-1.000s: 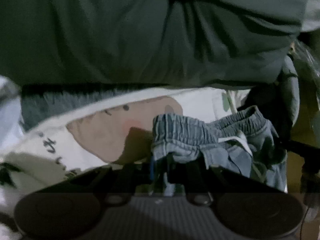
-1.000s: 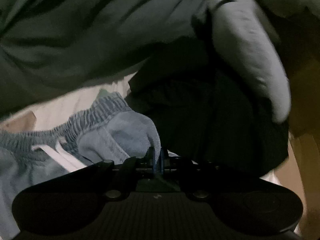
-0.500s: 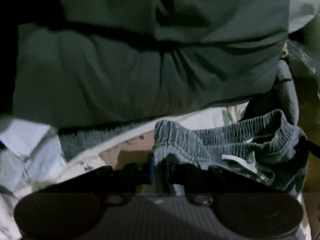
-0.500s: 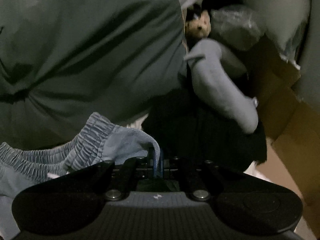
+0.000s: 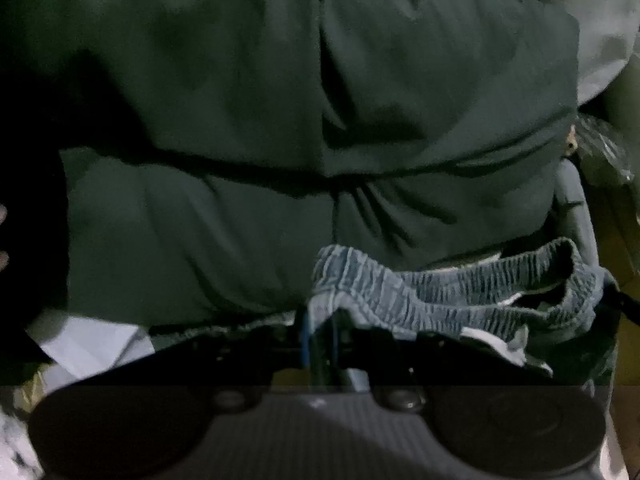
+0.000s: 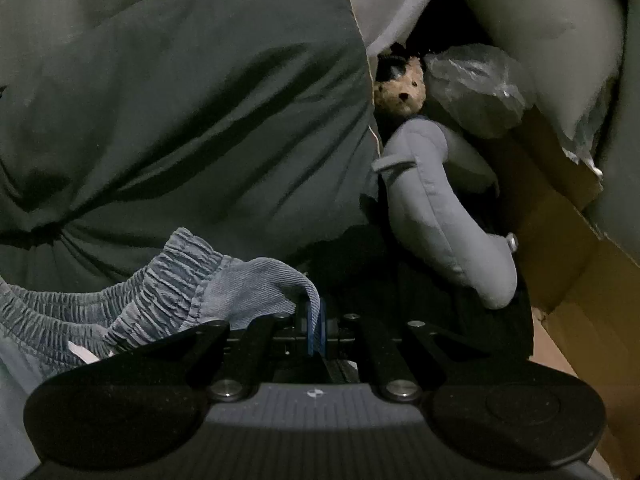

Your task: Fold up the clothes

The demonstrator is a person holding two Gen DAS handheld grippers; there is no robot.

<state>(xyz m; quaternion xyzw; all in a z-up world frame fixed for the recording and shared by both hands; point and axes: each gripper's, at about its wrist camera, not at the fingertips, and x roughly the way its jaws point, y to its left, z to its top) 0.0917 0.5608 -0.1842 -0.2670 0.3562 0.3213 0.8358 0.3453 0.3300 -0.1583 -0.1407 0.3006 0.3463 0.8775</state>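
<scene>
Left claw [image 5: 320,334] clenched on one end of the elastic waistband of the blue shorts [image 5: 448,296]; right claw [image 6: 316,326] clenched on the other end [image 6: 256,288], blue pads pressed together on the cloth; the waistband spans between the two claws, its mouth agape and a white drawstring [image 5: 492,344] dangling. Over the last second both claws have risen: the printed white cloth seen beneath the shorts a second ago has dropped from view, and the dark green bedding [image 5: 280,140] now fills the background. Judged, the shorts are lifted clear to hang straight before laying out for a fold. Beyond, at right, a grey cushion [image 6: 444,224], then a small plush toy [image 6: 400,92].
</scene>
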